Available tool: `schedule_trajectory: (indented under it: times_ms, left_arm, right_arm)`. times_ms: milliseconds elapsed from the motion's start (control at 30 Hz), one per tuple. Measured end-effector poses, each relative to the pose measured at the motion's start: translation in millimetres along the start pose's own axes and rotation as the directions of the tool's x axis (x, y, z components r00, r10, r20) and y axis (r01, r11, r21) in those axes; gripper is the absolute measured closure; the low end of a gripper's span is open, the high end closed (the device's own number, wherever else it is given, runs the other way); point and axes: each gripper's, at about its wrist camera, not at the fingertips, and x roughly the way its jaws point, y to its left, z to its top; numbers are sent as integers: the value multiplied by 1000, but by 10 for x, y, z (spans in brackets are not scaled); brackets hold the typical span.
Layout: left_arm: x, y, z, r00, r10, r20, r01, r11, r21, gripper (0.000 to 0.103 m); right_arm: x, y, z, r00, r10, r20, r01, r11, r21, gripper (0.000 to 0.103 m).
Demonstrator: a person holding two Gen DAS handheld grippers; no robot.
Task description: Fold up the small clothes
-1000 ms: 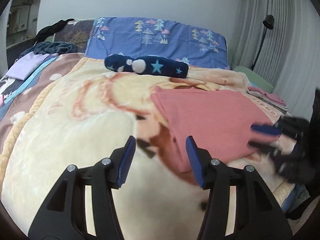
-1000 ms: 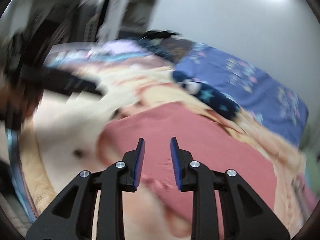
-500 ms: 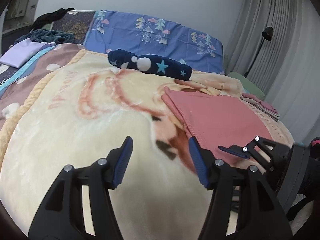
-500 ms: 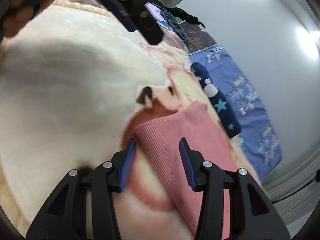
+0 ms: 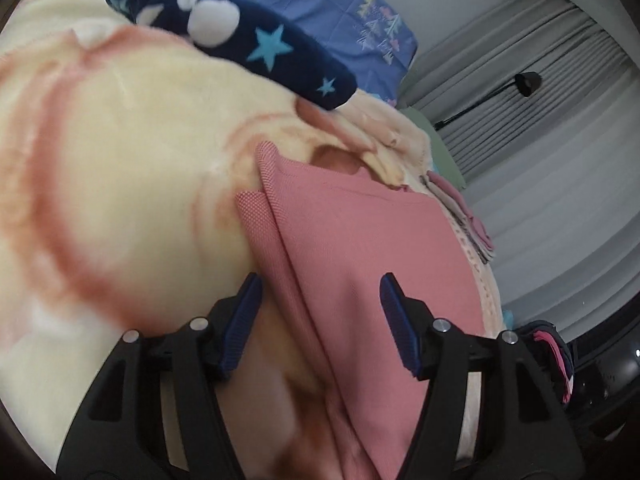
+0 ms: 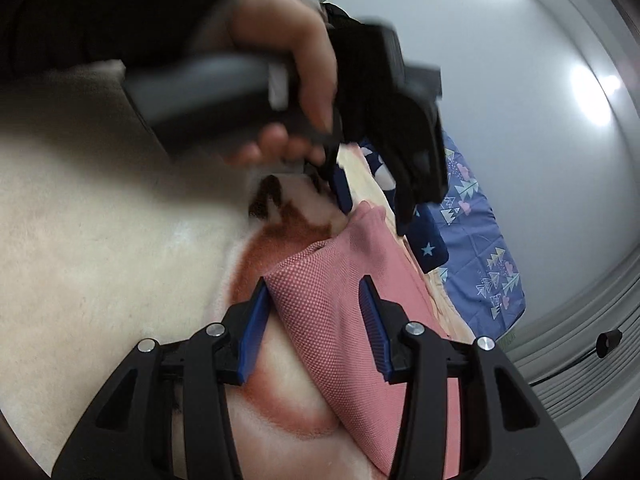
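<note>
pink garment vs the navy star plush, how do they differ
The pink garment lies flat in folded layers on the blanket; the navy star plush is a thick, rounded roll. The garment is plain pink with a fine knit texture; the plush is dark blue with light blue stars and white spots. The garment sits between the open jaws of both the left gripper and the right gripper; the plush lies beyond, untouched. Both rest on the same blanket.

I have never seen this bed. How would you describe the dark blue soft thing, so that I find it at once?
Start from the cream blanket that covers the bed. At its far end, in front of the blue pillow, lies a long navy plush. Only it has light blue stars and white spots; the pink garment nearer the left gripper is plain.
</note>
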Motion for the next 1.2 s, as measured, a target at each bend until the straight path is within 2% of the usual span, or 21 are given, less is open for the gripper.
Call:
schedule_trajectory:
  times_ms: [100,133,167,200,233,300,367,433,533,600,700,800,867,933,967,1067,1200]
  left_arm:
    - [154,-17,102,1000,-13,18,13,1000,7,43]
    - [174,-10,126,999,-19,33,19,1000,5,55]
    - [187,14,144,998,-25,56,25,1000,-7,87]
    - [179,67,161,997,-39,72,42,999,-29,95]
    - [172,101,152,994,-66,87,70,997,-44,95]
    - [83,89,129,987,-95,131,99,995,-22,96]
    - [-22,-38,128,981,-105,164,98,994,46,96]
    - [-39,-79,156,983,-71,170,58,995,80,96]
    - [120,64,122,992,-11,126,8,1000,29,96]
    - [99,99,137,990,-44,133,43,999,13,95]
    - [22,86,133,986,-49,159,46,999,23,90]
    - [-16,144,125,985,-47,165,49,999,-5,85]
    - [-35,178,116,986,-49,161,52,998,-16,72]
    - [-30,185,112,988,-57,143,60,998,-14,65]
    - [-32,184,101,990,-57,130,58,998,-9,65]
    - [15,165,78,995,-40,91,40,999,3,64]
    - [73,160,61,997,-48,53,48,999,11,63]
  right_arm:
    - [96,-27,21,1000,11,-10,-11,1000,11,58]
    - [130,-32,28,1000,13,-10,-13,1000,14,60]
    - [156,-40,37,1000,17,-6,-17,1000,15,67]
    - [194,-49,54,1000,31,1,-31,999,17,93]
    - [236,-51,62,999,37,-6,-37,999,20,99]
    - [198,-82,73,997,73,6,-73,996,44,99]
    - [37,-158,92,996,75,47,-78,994,71,99]
    - [61,-196,72,995,96,39,-99,991,92,99]
    - [132,-127,43,994,110,17,-111,990,82,99]
    - [91,-103,44,994,103,32,-105,992,69,99]
    - [49,-182,20,991,129,38,-132,984,115,99]
    - [23,-187,0,991,127,38,-131,982,134,99]
    - [5,-131,5,992,124,35,-127,985,118,99]
    - [21,-86,-7,993,115,33,-118,989,93,95]
    - [-1,-44,-5,993,113,33,-116,990,79,93]
    - [-27,24,3,995,90,41,-92,995,42,76]
    - [53,43,27,997,71,18,-71,997,33,75]
